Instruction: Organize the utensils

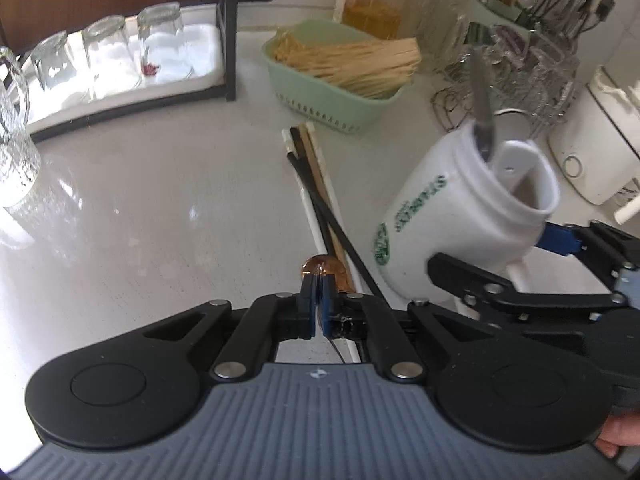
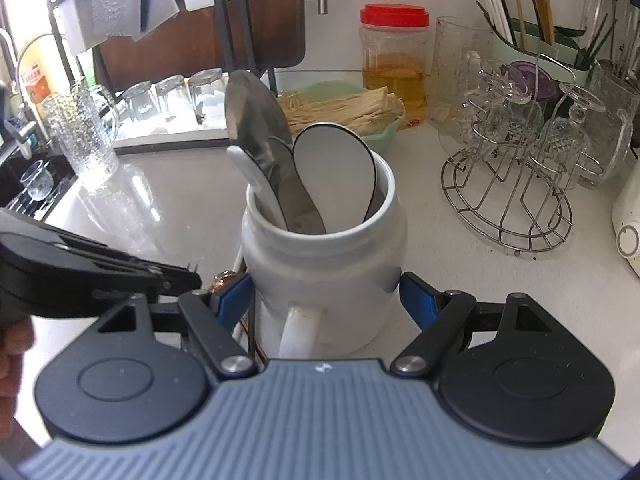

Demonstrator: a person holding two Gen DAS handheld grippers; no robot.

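My left fingers (image 1: 319, 280) are pinched together on the amber spoon (image 1: 322, 266), right at its bowl end, low over the white worktop (image 1: 160, 200). The spoon lies w/ the loose chopsticks (image 1: 316, 184) – black, white and wood ones crossing each other in a bunch running away from me toward the green basket (image 1: 320, 92). Basket's full of thin wooden sticks.

My right fingers (image 2: 326, 292) are clamped on the white mug (image 2: 324, 264), one blue pad each side of its belly, handle facing back at me. From the left view the mug (image 1: 460, 208) looks tilted, mouth leaning away to the right, green print on its side. Can't tell if its base touches the worktop. Inside it: a big metal spoon (image 2: 252, 116), a white ceramic one (image 2: 256, 180), a smaller metal one, and a white spoon w/ dark rim (image 2: 336, 172), all bowl-up.

Mug is just right of the chopstick bunch, near my left fingers. Behind: jar w/ red lid (image 2: 394, 64), wire glass rack (image 2: 512, 184) on the right, upturned glasses (image 1: 108, 52) on a tray at left, chopstick holder (image 2: 532, 36) far right.
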